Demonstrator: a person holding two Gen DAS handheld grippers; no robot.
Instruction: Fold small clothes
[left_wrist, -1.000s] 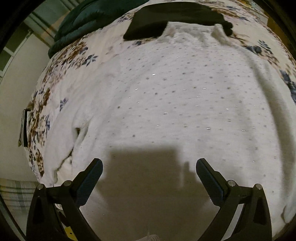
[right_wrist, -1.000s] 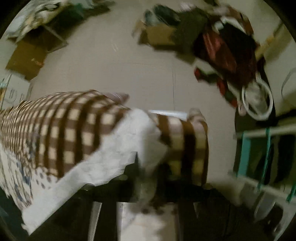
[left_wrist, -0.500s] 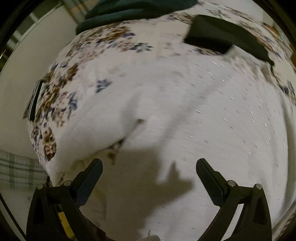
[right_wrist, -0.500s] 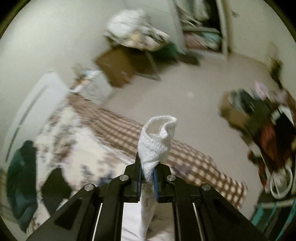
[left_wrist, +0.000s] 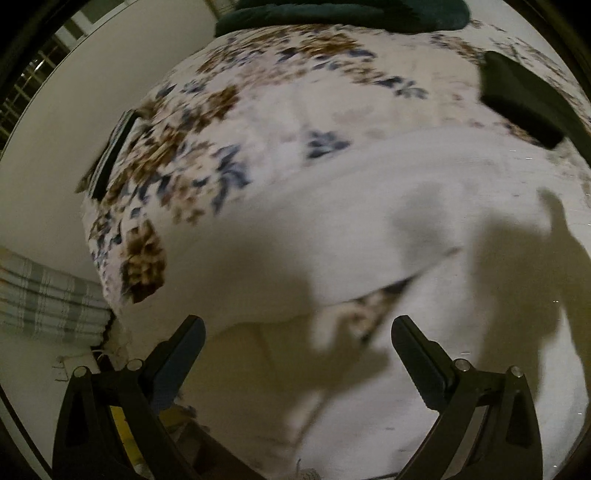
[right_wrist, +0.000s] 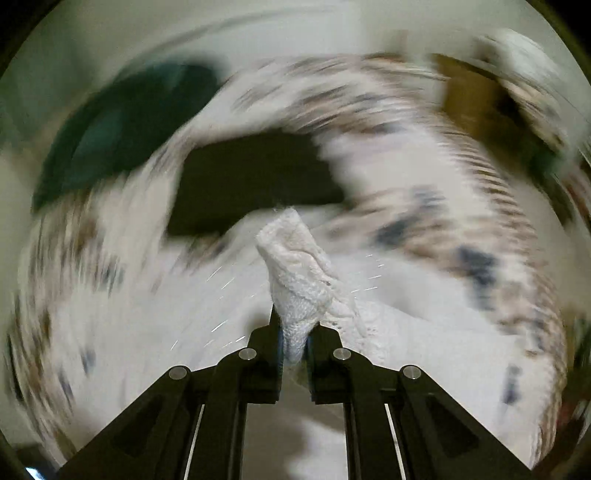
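A white knitted garment (left_wrist: 369, 229) lies spread on a flowered bedsheet (left_wrist: 258, 103). In the left wrist view its left side and sleeve fill the middle, blurred by motion. My left gripper (left_wrist: 297, 349) hovers above the garment's near left edge, open, nothing between its fingers. In the right wrist view my right gripper (right_wrist: 295, 332) is shut on a bunched white knitted cuff (right_wrist: 295, 273) of the garment, which sticks up from the jaws. The garment's body (right_wrist: 184, 314) lies blurred beneath it.
A folded black garment (left_wrist: 524, 96) (right_wrist: 251, 188) lies on the sheet beyond the white one. A dark green bundle (left_wrist: 340, 14) (right_wrist: 122, 122) sits at the bed's far end. A checked cloth (left_wrist: 44, 299) hangs at the left, beside the bed's edge and a pale wall (left_wrist: 74, 129).
The left gripper has swept left across the white garment to its left edge, still open. The right gripper, still clamping the cuff, has swung round from the room back over the bed.
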